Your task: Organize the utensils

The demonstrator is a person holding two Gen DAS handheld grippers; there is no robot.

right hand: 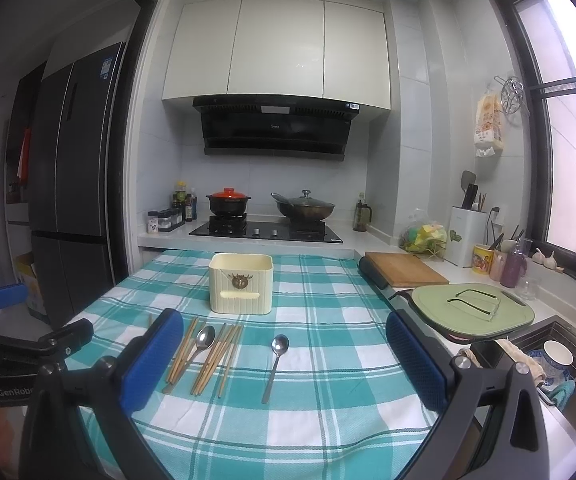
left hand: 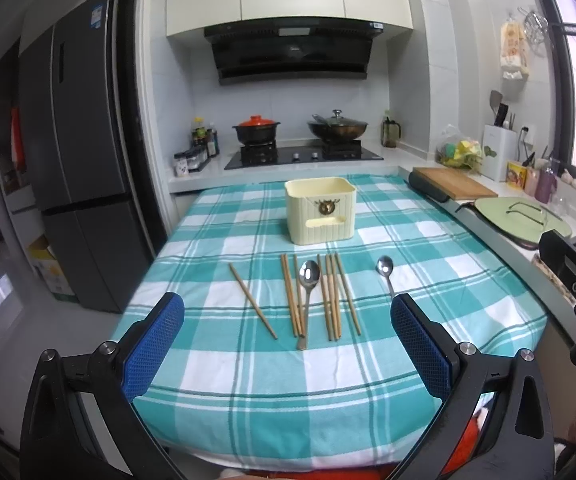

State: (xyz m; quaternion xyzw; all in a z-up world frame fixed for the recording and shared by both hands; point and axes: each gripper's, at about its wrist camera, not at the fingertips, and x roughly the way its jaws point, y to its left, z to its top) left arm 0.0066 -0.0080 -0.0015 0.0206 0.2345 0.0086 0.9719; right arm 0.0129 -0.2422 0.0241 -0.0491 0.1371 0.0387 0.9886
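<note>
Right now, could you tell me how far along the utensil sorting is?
Nothing looks done: the chopsticks, large spoon and small spoon all lie on the tablecloth before the cream holder. The left gripper and right gripper are open, holding nothing. Everything remains.

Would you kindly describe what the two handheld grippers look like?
Both the left gripper and right gripper have matte black angular frames with silver bolts and blue, dimple-textured rectangular pads on the fingers. White "GenRobo" lettering marks the left one's body. No cables or sleeves show.
</note>
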